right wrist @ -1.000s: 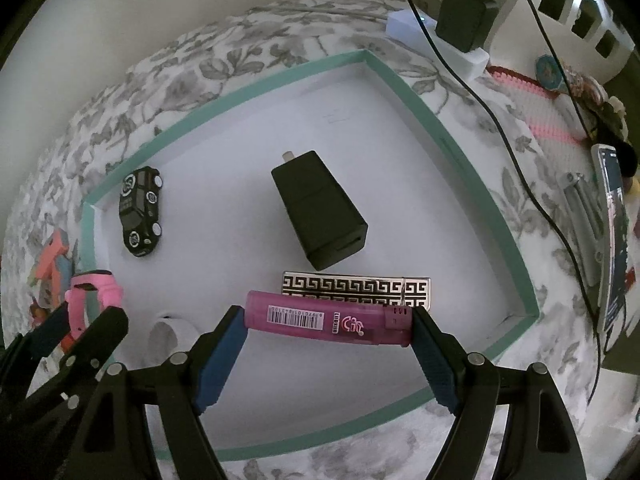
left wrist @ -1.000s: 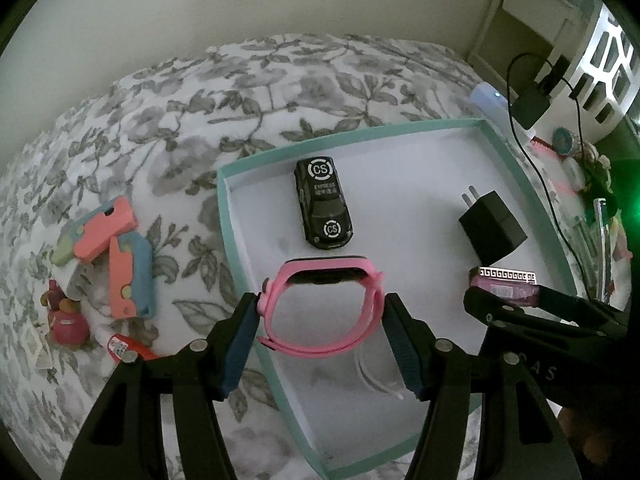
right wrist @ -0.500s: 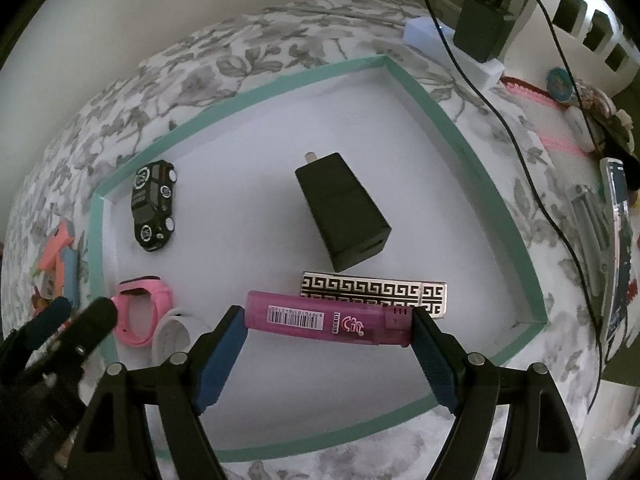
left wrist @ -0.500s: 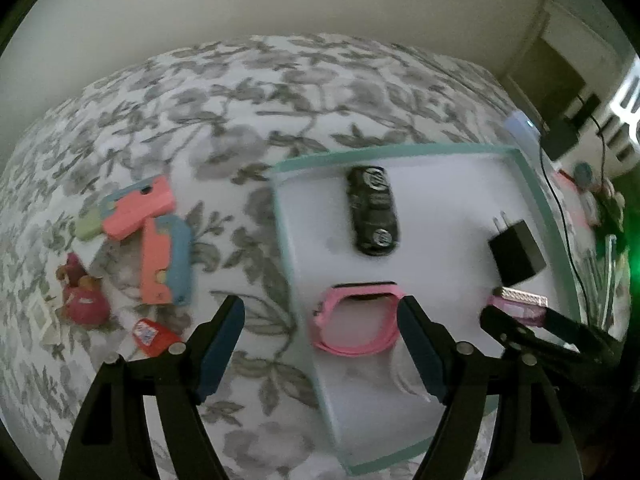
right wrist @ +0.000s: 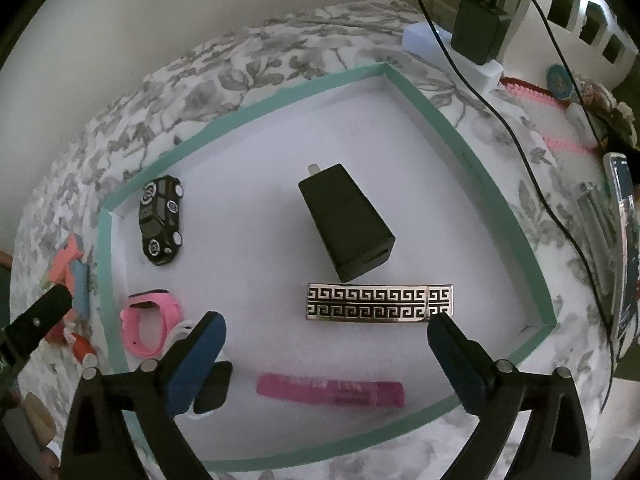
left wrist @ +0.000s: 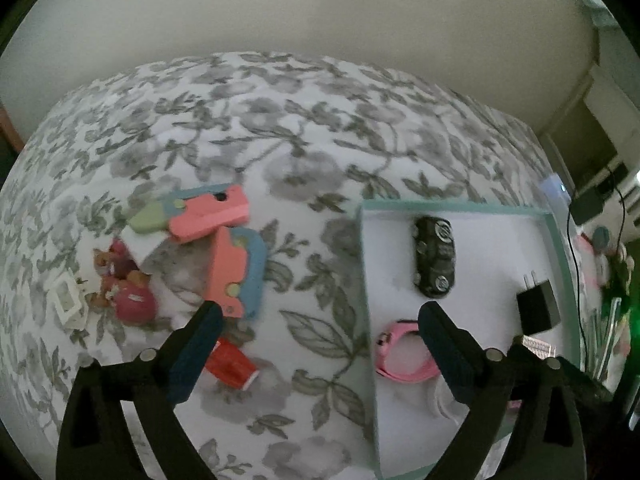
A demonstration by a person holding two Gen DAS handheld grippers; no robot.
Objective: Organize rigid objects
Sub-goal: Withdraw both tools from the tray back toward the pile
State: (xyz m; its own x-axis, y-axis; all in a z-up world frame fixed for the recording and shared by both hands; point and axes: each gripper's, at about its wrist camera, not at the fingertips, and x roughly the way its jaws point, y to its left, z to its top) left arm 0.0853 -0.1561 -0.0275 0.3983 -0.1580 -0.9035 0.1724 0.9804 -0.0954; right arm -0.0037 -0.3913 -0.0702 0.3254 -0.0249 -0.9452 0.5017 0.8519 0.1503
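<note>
A shallow white cardboard tray with a teal rim [right wrist: 472, 160] is lying on a bed covered by a white quilt printed with grey leaves and flowers [left wrist: 280, 120]. Inside the tray, a glossy black toy car with round white emblems [right wrist: 160, 220] is sitting near the far left corner, and a matte black boxy wall charger with metal prongs [right wrist: 346, 222] is lying near the middle. Just in front of the charger, a flat rectangular metal bar patterned in a black-and-gold Greek key [right wrist: 380, 304] is resting on the tray floor. A translucent magenta plastic lighter [right wrist: 330, 395] is lying flat near the front rim, between the fingers of the right gripper [right wrist: 326, 344], which is spread wide and touching nothing. A soft pink rubbery watch band, curled into a loop [right wrist: 148, 326], is resting by the left wall.

The left gripper [left wrist: 318, 334] is also standing wide apart and holding nothing, hovering over the quilt and the tray's left wall. Outside the tray, coral-and-blue blocky plastic pieces [left wrist: 234, 264], a small red cylinder [left wrist: 232, 364] and a rounded dark pink figurine [left wrist: 134, 304] are scattered on the quilt. A plain beige wall [left wrist: 320, 12] is rising behind the bed, and a white power strip with a black plug and cable [right wrist: 472, 40] is lying at the bed's far right edge.
</note>
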